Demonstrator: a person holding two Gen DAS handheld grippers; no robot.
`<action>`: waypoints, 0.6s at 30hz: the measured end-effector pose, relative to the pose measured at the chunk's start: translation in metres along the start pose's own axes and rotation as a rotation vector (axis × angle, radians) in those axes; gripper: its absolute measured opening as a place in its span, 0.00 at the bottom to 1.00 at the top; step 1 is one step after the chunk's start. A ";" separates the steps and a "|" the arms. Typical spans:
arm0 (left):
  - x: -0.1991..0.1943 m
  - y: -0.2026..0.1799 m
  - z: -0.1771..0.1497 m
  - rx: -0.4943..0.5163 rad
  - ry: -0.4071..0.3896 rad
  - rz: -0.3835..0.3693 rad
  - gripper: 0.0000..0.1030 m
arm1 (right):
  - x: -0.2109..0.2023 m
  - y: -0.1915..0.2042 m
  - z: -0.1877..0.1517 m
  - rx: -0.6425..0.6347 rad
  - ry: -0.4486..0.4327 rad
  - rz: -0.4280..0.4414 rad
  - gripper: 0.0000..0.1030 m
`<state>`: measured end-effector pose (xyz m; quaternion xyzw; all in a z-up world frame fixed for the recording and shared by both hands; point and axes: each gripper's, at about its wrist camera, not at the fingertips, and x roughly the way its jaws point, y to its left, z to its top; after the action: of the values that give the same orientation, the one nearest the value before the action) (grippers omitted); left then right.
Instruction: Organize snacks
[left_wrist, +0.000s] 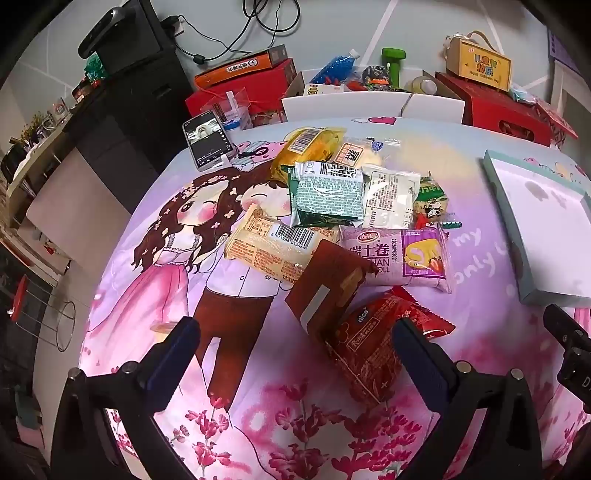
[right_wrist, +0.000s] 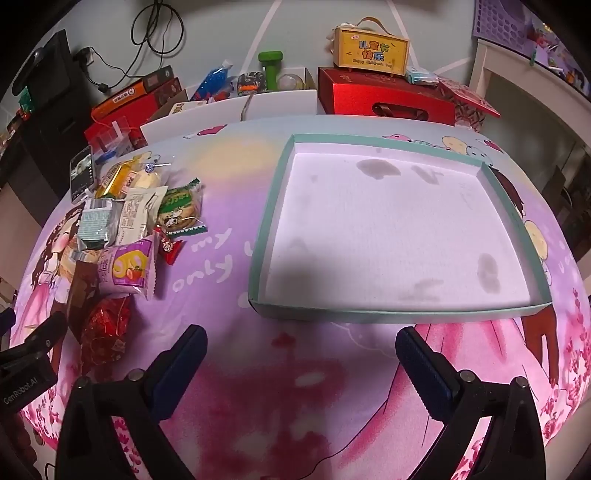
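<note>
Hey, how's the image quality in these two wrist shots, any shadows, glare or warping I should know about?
Left wrist view: heavy fisheye bending with dark corners, and shiny highlights on the red snack packet. Right wrist view: same curvature, a soft dark shadow across the near left corner of the tray, and the tablecloth near the lens looks blurry.

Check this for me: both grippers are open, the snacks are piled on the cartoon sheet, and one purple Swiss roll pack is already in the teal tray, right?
One thing is off: the teal tray holds no snacks, as the right wrist view shows. The purple Swiss roll pack lies in the pile on the cartoon sheet. The left gripper and right gripper are both open.
</note>
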<state>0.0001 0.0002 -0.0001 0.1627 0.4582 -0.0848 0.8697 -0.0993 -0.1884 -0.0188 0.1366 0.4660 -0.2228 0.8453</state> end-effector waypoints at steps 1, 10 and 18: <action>0.000 0.000 0.000 0.000 -0.002 -0.004 1.00 | 0.000 0.000 0.000 0.000 0.000 0.000 1.00; 0.000 0.001 -0.001 0.000 -0.004 -0.005 1.00 | 0.000 0.000 0.000 0.000 0.000 0.000 1.00; 0.000 0.000 0.000 0.000 0.000 -0.001 1.00 | 0.000 0.000 0.000 0.000 0.000 0.000 1.00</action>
<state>0.0002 0.0005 -0.0002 0.1626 0.4582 -0.0853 0.8697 -0.0997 -0.1885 -0.0188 0.1368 0.4659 -0.2227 0.8454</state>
